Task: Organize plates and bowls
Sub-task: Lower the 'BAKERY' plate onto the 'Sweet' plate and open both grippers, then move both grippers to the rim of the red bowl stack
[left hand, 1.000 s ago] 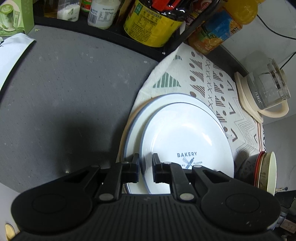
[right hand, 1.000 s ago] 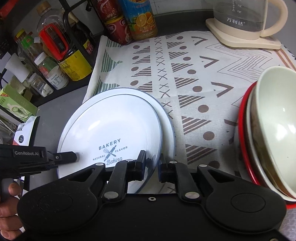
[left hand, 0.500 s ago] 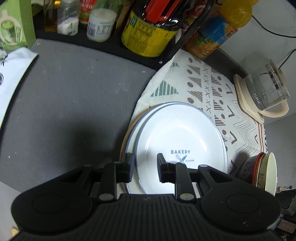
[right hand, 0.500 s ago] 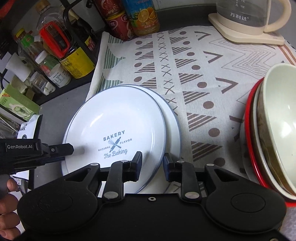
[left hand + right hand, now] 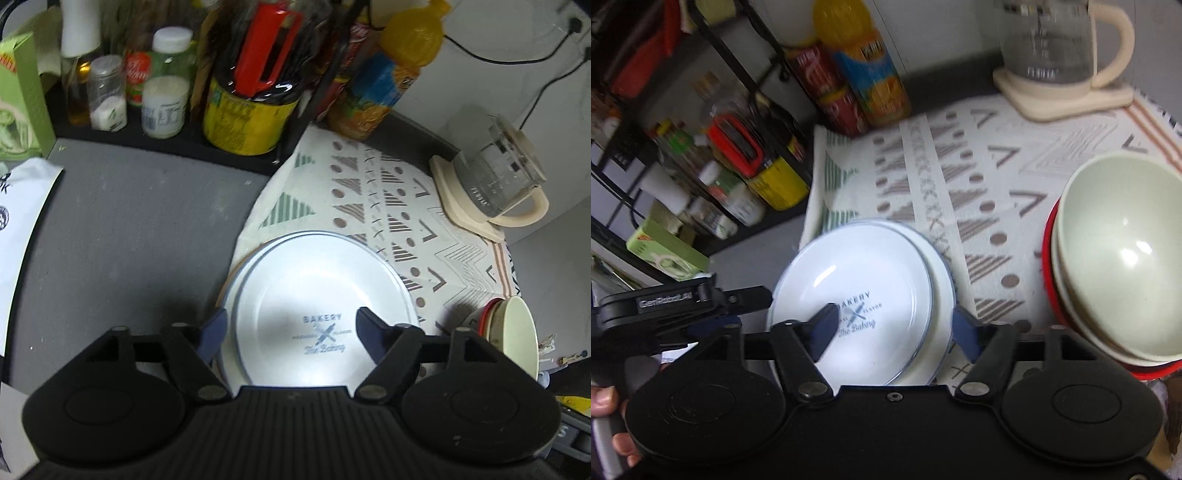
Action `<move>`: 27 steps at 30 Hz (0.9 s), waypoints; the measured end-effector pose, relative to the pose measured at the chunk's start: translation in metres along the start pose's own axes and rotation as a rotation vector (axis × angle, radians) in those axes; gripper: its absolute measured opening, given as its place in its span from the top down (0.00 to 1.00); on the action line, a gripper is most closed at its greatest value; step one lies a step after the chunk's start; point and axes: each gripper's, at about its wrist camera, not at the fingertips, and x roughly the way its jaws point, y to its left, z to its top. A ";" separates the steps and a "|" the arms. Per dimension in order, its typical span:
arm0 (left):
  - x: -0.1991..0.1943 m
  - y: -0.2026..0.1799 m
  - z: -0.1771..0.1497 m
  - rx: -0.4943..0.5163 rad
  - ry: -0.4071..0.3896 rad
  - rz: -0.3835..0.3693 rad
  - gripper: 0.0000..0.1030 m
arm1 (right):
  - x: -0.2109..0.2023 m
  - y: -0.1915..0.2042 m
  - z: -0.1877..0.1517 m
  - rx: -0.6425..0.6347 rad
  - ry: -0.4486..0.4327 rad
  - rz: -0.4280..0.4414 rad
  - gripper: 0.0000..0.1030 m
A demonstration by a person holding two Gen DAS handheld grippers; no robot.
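Left claw [image 5: 291,332] and right claw [image 5: 894,325] both gaping wide, gripping nothing, hovering over stacked white plates [image 5: 325,291] sitting at patterned cloth's [image 5: 990,162] left edge on the bench; nested bowls [image 5: 1119,266] sitting right

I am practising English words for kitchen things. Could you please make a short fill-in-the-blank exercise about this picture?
1. The top plate has the word ____ printed above a crossed whisk and rolling pin.
2. The cream bowl sits inside a bowl with a ____ rim.
3. The patterned cloth lies under the glass ____.
4. Both the left gripper and right gripper are ____.

Missing words: BAKERY; red; kettle; open
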 end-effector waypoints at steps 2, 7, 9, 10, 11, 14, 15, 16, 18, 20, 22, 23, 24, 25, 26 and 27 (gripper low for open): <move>-0.002 -0.005 0.000 0.008 0.004 -0.010 0.18 | -0.009 -0.002 0.000 0.001 -0.025 -0.003 0.19; -0.007 -0.022 -0.003 0.087 0.012 -0.023 0.14 | -0.030 -0.010 -0.006 0.038 -0.082 0.000 0.08; -0.007 -0.029 -0.005 0.114 0.025 -0.031 0.12 | -0.037 -0.015 -0.008 0.046 -0.101 -0.003 0.07; -0.006 -0.032 -0.006 0.125 0.032 -0.034 0.11 | -0.040 -0.016 -0.010 0.048 -0.107 -0.006 0.07; -0.005 -0.035 -0.008 0.135 0.039 -0.036 0.11 | -0.042 -0.019 -0.011 0.050 -0.112 -0.011 0.06; -0.001 -0.046 -0.013 0.169 0.059 -0.040 0.11 | -0.049 -0.026 -0.015 0.062 -0.124 -0.025 0.06; 0.000 -0.050 -0.014 0.180 0.063 -0.043 0.11 | -0.051 -0.029 -0.016 0.068 -0.126 -0.029 0.06; -0.001 -0.054 -0.016 0.191 0.065 -0.048 0.11 | -0.053 -0.031 -0.017 0.073 -0.129 -0.032 0.06; 0.000 -0.062 -0.019 0.214 0.070 -0.055 0.10 | -0.058 -0.037 -0.019 0.087 -0.138 -0.044 0.06; 0.001 -0.071 -0.021 0.238 0.077 -0.062 0.10 | -0.061 -0.044 -0.021 0.107 -0.146 -0.059 0.05; 0.004 -0.080 -0.023 0.256 0.086 -0.077 0.10 | -0.065 -0.051 -0.024 0.128 -0.155 -0.081 0.05; 0.006 -0.084 -0.023 0.262 0.090 -0.083 0.10 | -0.066 -0.054 -0.026 0.137 -0.157 -0.094 0.05; 0.007 -0.089 -0.024 0.270 0.093 -0.089 0.10 | -0.068 -0.058 -0.028 0.145 -0.158 -0.104 0.05; 0.009 -0.094 -0.024 0.277 0.095 -0.095 0.10 | -0.070 -0.060 -0.030 0.154 -0.160 -0.113 0.05; 0.011 -0.098 -0.024 0.281 0.100 -0.098 0.10 | -0.071 -0.064 -0.031 0.166 -0.161 -0.122 0.05; 0.014 -0.102 -0.024 0.281 0.108 -0.101 0.10 | -0.072 -0.067 -0.033 0.176 -0.162 -0.131 0.05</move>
